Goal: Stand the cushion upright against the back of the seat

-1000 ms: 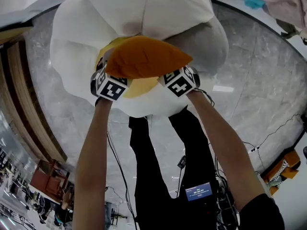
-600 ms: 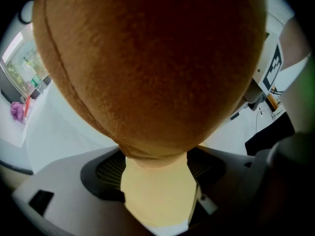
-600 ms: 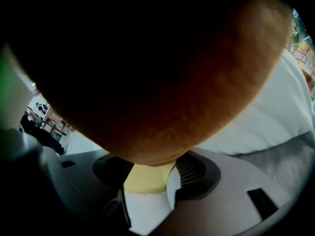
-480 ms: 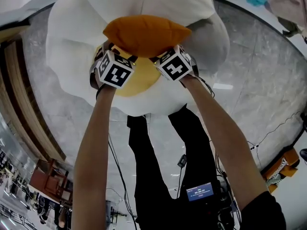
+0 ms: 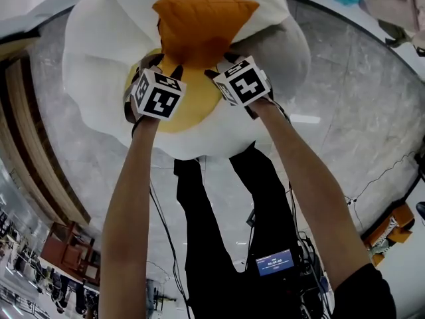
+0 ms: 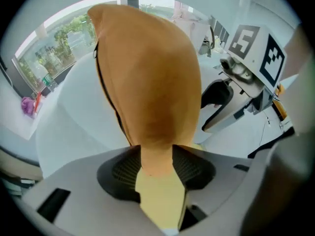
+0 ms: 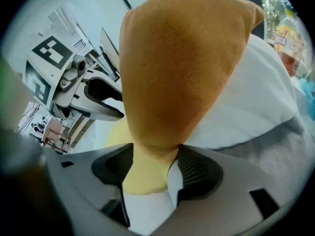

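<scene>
Your left gripper (image 6: 156,170) is clamped on the lower edge of the orange cushion (image 5: 202,28). Its jaws have just been closing, and the fabric is pinched thin between both pads. Your right gripper (image 7: 150,173) grasps the same lower edge: the fabric narrows to a neck pressed against both of its pads, though these jaws have just been opening a little wider.

From your head view the cushion stands on edge. Your left gripper holds it near its 7 o'clock corner and your right gripper near its 5 o'clock corner. Its broad orange face is turned toward you and its top edge points to 12 o'clock.

Below the cushion, at 6 o'clock, lies the yellow patch (image 5: 192,111) in the middle of the big white seat (image 5: 93,78). The seat's white back rises behind the cushion at 12 o'clock. Whether the cushion leans on that back or is only held just in front of it cannot be told from these views. Grey marbled floor (image 5: 358,111) spreads out at 3 o'clock of the seat.
</scene>
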Demonstrator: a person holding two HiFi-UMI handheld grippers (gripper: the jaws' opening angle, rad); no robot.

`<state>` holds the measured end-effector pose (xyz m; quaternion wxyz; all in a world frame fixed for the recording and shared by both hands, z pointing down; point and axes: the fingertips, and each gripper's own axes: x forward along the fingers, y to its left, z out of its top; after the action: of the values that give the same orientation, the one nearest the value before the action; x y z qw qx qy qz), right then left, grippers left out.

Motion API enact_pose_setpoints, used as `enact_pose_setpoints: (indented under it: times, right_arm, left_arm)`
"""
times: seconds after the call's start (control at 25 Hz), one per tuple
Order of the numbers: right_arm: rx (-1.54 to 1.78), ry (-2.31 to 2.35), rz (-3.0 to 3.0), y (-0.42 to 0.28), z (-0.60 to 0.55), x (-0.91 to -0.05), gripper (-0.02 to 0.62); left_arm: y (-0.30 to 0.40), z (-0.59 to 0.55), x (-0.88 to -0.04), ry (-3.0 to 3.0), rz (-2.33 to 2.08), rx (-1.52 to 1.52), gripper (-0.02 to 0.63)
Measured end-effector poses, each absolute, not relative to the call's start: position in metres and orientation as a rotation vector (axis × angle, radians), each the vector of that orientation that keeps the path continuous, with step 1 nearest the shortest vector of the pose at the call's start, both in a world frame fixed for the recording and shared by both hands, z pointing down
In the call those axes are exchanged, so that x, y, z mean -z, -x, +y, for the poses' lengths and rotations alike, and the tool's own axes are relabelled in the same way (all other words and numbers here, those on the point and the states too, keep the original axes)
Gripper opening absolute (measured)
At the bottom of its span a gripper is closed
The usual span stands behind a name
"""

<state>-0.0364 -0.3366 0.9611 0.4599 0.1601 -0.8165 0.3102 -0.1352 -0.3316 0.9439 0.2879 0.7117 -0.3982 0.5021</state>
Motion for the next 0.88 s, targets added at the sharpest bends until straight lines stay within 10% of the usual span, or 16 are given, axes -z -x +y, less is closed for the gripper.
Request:
enact_pose_setpoints:
  times: [0.88]
  right_arm:
    - [-0.699, -0.296, -2.018, 0.030, -0.283, -0.866, 0.296]
  left_arm:
    - [0.135, -0.250, -0.867, -1.835, -1.108, -1.230, 0.116]
